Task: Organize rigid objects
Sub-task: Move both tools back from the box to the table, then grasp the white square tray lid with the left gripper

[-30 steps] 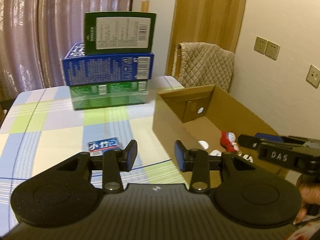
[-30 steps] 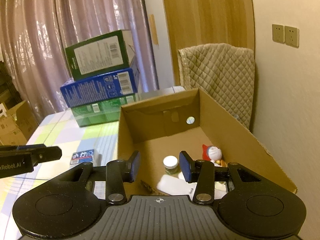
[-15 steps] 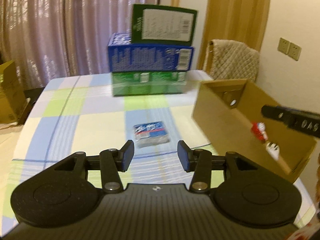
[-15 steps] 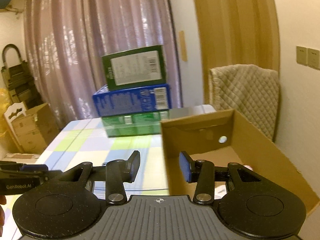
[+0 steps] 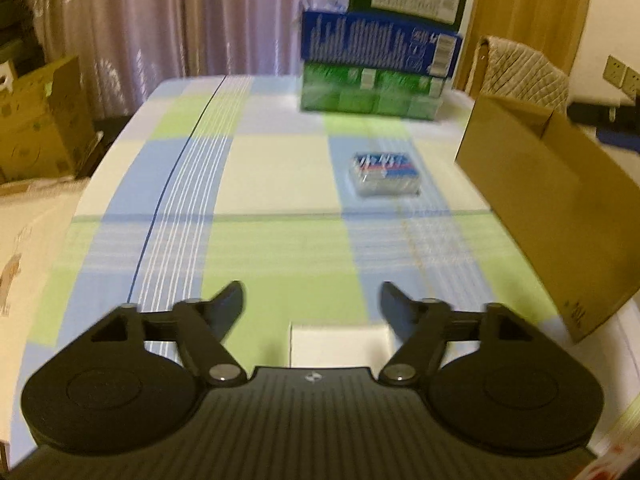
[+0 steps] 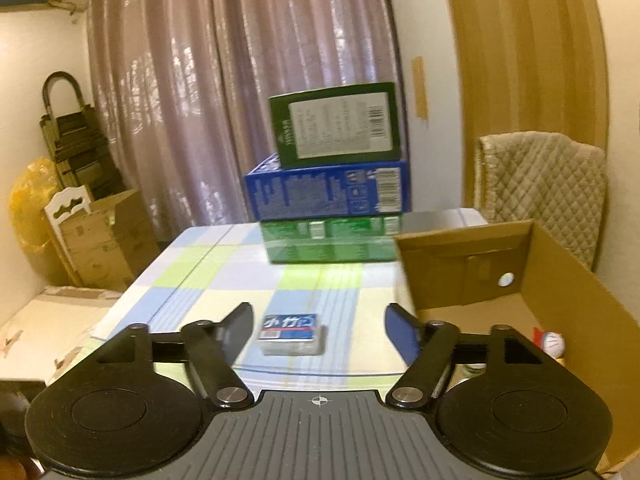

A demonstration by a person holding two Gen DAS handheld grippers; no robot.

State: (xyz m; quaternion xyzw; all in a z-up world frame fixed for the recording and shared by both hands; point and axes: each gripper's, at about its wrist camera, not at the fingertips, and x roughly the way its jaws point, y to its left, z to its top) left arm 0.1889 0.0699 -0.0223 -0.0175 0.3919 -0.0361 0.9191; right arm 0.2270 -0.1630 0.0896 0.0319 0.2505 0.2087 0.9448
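Both grippers have swung left off the cardboard box since a second ago, and both now sit much wider open than they did then. My left gripper (image 5: 311, 300) is spread wide with nothing between its fingers, hanging over the checked worktop (image 5: 280, 248). My right gripper (image 6: 319, 326) is spread just as wide, also holding nothing.

So the small blue packet (image 6: 289, 334) is the thing I'm looking at. In the right wrist view it lies flat on the worktop, framed between the two fingers, a touch toward the left one, not touching either as far as I can tell. From the left wrist view the same packet (image 5: 384, 174) is out at about 1 o'clock, well ahead of the fingertips. It's blurry there, so I can't read the label.

The open cardboard box (image 6: 560, 280) is at 3 o'clock of the packet, near it but apart. A little red and white figure (image 6: 554, 344) shows inside, low by the right finger. At 12 o'clock, on the far end of the worktop, three cartons are stacked: green at the bottom, blue (image 6: 326, 192) in the middle, dark green on top. A white flat thing (image 5: 340, 344) peeks out just below the left gripper; can't tell what it is.
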